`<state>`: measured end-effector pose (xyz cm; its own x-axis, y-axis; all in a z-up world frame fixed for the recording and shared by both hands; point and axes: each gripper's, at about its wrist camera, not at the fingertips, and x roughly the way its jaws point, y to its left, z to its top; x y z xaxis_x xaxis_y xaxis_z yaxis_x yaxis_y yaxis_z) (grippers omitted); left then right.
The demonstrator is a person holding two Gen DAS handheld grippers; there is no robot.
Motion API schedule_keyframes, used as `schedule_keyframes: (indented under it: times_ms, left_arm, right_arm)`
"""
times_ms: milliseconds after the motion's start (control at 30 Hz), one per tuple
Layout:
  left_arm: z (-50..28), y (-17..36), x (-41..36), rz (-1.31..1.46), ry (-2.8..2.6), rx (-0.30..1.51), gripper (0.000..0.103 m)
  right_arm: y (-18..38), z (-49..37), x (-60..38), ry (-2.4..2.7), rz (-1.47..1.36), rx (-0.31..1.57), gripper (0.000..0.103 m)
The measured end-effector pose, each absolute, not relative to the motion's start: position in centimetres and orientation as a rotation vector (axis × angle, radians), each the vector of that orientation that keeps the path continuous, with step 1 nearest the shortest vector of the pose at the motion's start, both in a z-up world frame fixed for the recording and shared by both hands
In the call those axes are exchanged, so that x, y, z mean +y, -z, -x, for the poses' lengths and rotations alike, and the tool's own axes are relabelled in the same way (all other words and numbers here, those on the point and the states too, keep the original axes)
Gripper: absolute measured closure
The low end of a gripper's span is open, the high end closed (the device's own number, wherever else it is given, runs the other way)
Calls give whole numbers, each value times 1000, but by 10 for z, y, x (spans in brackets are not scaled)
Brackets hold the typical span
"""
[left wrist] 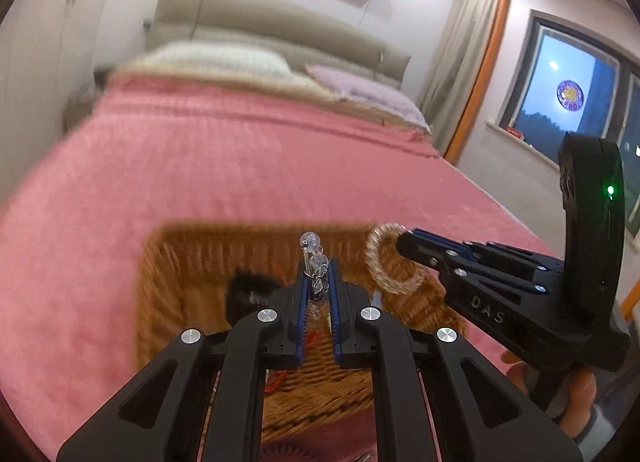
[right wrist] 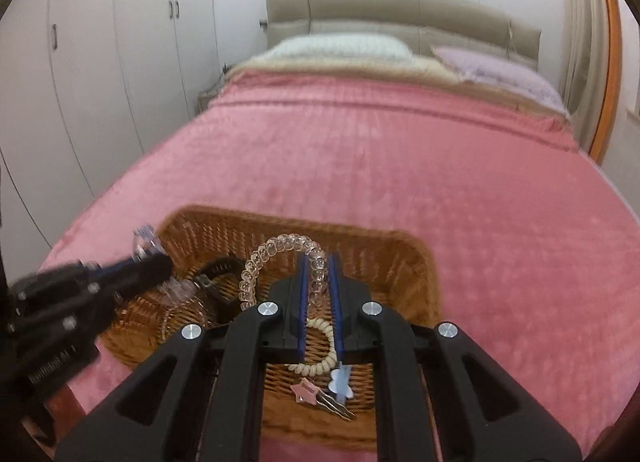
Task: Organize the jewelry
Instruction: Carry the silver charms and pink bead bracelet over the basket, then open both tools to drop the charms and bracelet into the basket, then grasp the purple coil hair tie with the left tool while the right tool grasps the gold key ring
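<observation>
Bracelet (right wrist: 280, 258) clamped in right gripper (right wrist: 319, 262) (clear beads, seemingly).

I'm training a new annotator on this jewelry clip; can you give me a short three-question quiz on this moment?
1. True or false: the right gripper is shut on the clear bead bracelet.
2. What does the left gripper hold? A) clear bead ornament B) coil hair tie C) star clip
3. What container sits on the pink blanket?

Key: 1 true. 2 A, the clear bead ornament. 3 the wicker basket.
</observation>
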<state>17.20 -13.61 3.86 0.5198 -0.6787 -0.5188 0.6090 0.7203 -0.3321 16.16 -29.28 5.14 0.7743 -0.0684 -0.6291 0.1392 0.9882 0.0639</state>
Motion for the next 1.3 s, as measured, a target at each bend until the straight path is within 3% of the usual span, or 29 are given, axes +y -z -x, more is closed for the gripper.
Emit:
schedule_keyframes:
  times_ms: [400, 433, 467, 533, 833, 933, 1000, 1300]
  left_arm:
    - [-196, -3, -137, 64, 694, 772, 95]
    - [-196, -1, -137, 51, 678, 779, 87]
    - [-195, 0, -137, 41, 670, 790, 65]
    - [-188, -3, -132, 45, 667, 764, 47]
    - [-129, -35, -92, 38, 665, 651, 46]
    - [-109, -36, -74, 53, 652, 651, 46]
    - [-95, -33, -62, 64, 643, 657, 46]
    - [-64, 10, -30, 103, 592, 781, 46]
  right_arm:
    - [3, -188, -303, 165, -165, 810, 94]
    - [4, -187, -304, 168, -173, 812, 94]
    - [4, -186, -306, 170, -181, 815, 94]
    - [5, -180, -311, 177, -203, 818, 94]
    - [-16, -106, -315, 164, -275, 727, 93]
    - [-22, -75, -307, 135, -293, 704, 82]
    - [-23, -59, -301, 115, -287, 700, 78]
    - [5, 11, -243, -9, -226, 763, 78]
